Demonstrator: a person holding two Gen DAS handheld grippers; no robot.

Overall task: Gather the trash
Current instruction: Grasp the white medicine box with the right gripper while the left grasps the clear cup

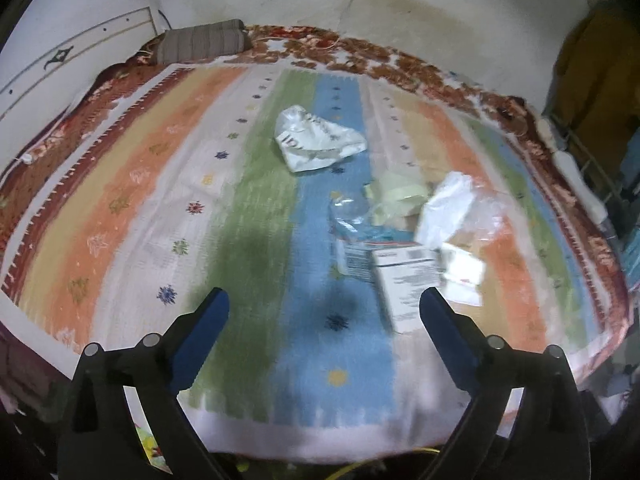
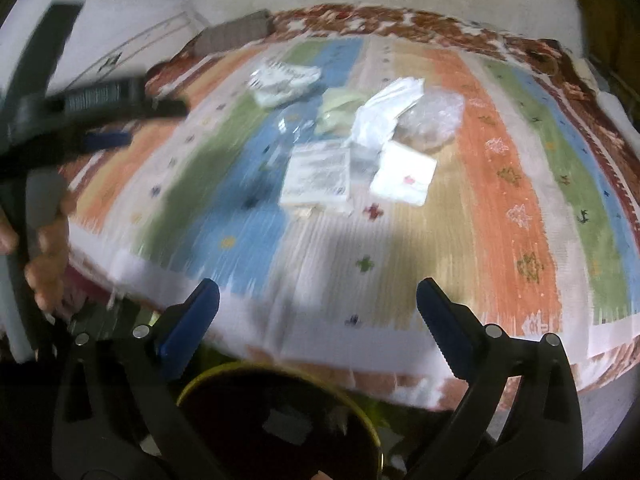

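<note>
Left claw (image 1: 324, 312) spread, empty, over bare striped bed (image 1: 120, 208); right claw (image 2: 318, 300) spread above bed edge; dark bin (image 2: 280, 420) below, contents unclear.

On the striped cover (image 1: 160, 184) I see one crumpled bag (image 1: 316, 140) lying apart, farther back. Nearer and to its right, the other wrappers (image 1: 432, 232) lie together in a heap. A pillow (image 1: 200, 42) rests at the far left corner. Below the near edge stands a bin (image 2: 280, 420).

Left tongs (image 1: 324, 306) black-framed, blue ribbed pads (image 1: 448, 336), silver pivot pins, right tongs (image 2: 318, 296) alike
</note>
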